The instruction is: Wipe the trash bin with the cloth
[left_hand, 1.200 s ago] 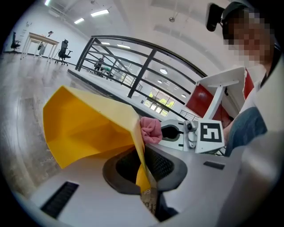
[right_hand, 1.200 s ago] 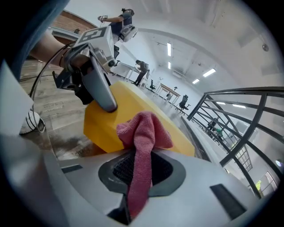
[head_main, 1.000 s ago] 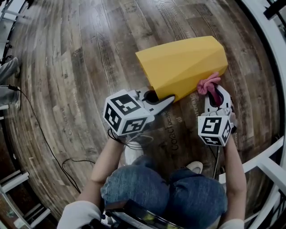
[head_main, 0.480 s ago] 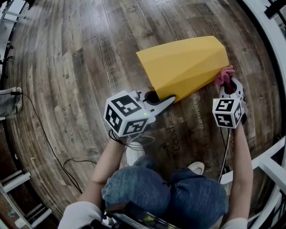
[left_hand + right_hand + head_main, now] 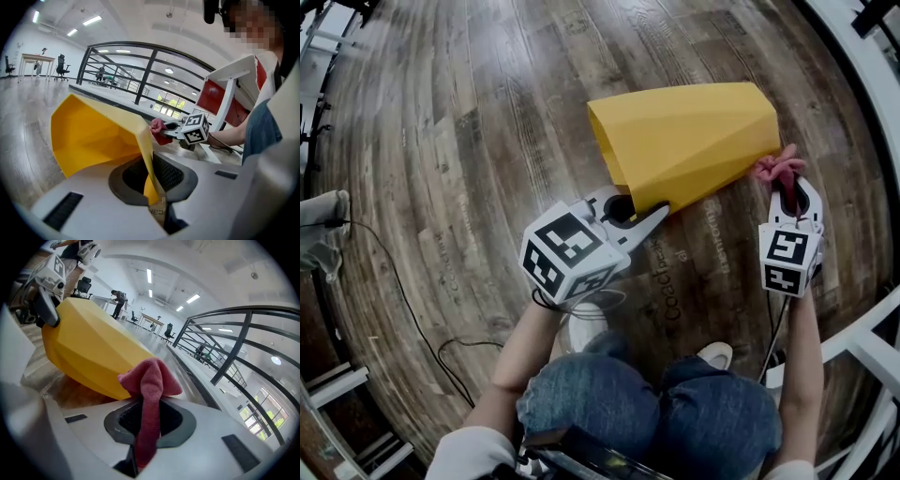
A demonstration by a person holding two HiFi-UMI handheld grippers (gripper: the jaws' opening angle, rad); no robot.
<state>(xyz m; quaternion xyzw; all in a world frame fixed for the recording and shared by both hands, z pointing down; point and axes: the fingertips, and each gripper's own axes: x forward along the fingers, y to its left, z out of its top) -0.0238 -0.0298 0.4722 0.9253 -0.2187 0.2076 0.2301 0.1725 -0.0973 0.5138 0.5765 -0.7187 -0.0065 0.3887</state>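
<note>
Left tongs (image 5: 630,212) pinch the rim of the yellow bin (image 5: 694,131) at its 7 o'clock; the bin lies on its side on the wood floor (image 5: 441,141). Right tongs (image 5: 788,190) clamp a pink cloth (image 5: 776,168) against the bin's 4 o'clock edge

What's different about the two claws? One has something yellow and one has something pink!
The left claw pinches the thin rim of the yellow trash bin, while the right claw pinches a soft pink cloth. The left claw sits at the bin's open mouth, while the right claw is by the bin's other end. Both claws are shut on what they hold, and both point toward the bin.
</note>
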